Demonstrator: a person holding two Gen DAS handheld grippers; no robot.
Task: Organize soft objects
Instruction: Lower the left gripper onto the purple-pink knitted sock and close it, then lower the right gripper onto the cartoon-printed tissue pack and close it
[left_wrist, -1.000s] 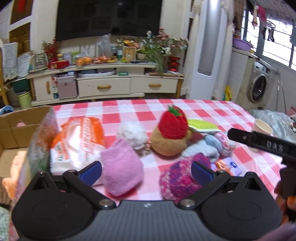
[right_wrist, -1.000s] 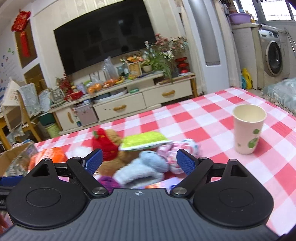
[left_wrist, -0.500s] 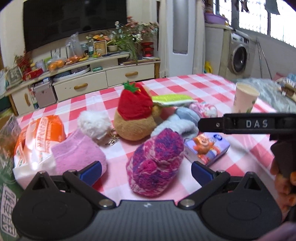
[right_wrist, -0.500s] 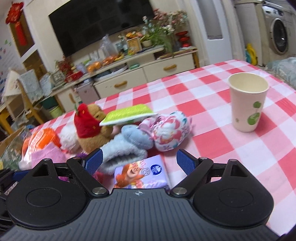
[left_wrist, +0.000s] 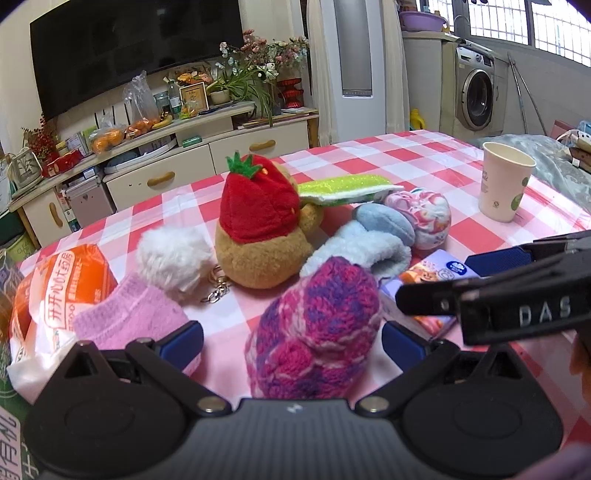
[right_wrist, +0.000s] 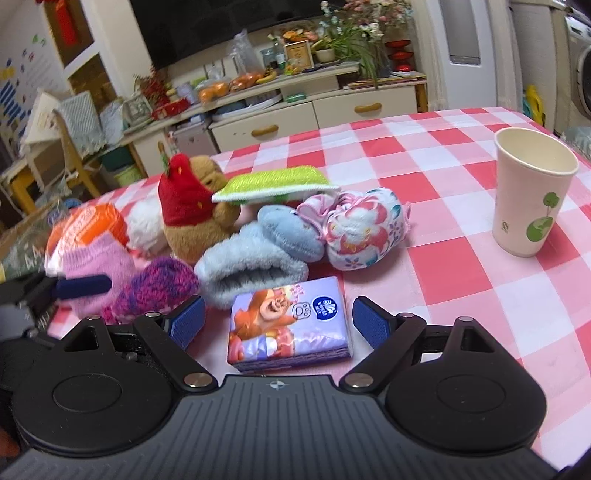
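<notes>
My left gripper (left_wrist: 291, 345) is open, its jaws on either side of a purple-pink knitted hat (left_wrist: 314, 328). My right gripper (right_wrist: 277, 323) is open around a purple tissue pack (right_wrist: 290, 325). Behind lie a pale blue fluffy slipper (right_wrist: 255, 266), a flowered cloth ball (right_wrist: 364, 232), a brown plush with a red strawberry hood (left_wrist: 258, 229), a white pom-pom (left_wrist: 171, 260), a pink knit sock (left_wrist: 129, 321) and a green sponge (right_wrist: 273, 184). The right gripper also shows in the left wrist view (left_wrist: 491, 291), beside the hat.
A paper cup (right_wrist: 532, 192) stands at the right on the red-checked tablecloth (right_wrist: 461, 166). An orange-white packet (left_wrist: 55, 291) lies at the left. A TV cabinet (left_wrist: 166, 155) stands behind the table.
Both grippers have moved forward and lower. The knitted hat now sits between the left jaws, and the tissue pack between the right jaws. The objects have not moved.
</notes>
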